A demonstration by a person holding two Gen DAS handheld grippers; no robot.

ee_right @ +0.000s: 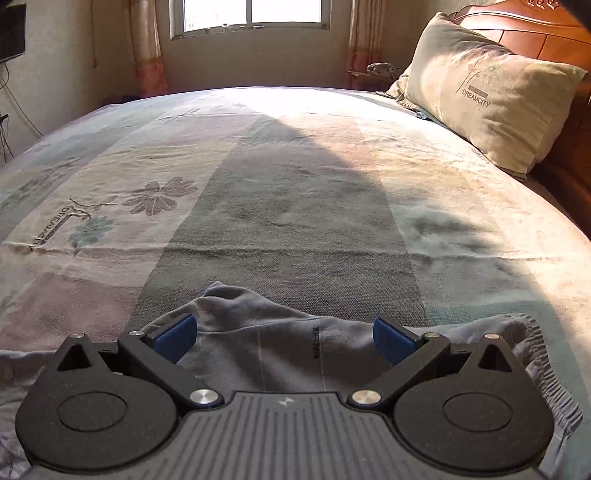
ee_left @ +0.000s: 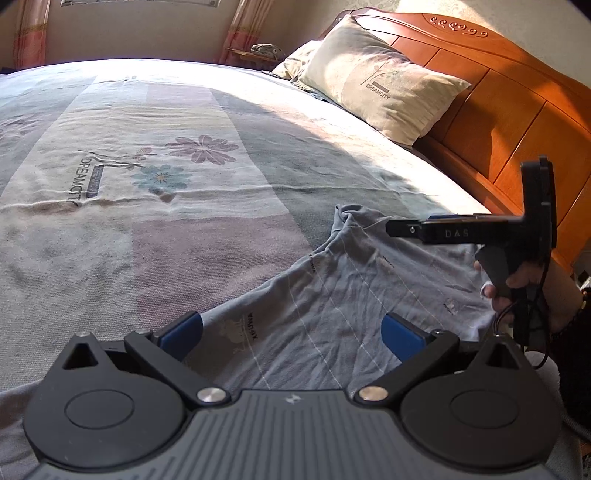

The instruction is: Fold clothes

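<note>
Garment (ee_left: 332, 295) grey, rumpled on bedsheet (ee_left: 147, 147) | left tool (ee_left: 291, 338), right tool (ee_right: 286, 338) both agape, empty | pillow (ee_left: 376, 81) well apart

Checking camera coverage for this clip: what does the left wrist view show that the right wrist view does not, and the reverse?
Only the left wrist view shows the right gripper from the side, over the grey garment, with the hand holding it. Only the right wrist view shows the window and the garment's elastic hem. Both show the garment on the floral bedspread, the pillow against the wooden headboard, and open blue-padded jaws.
</note>
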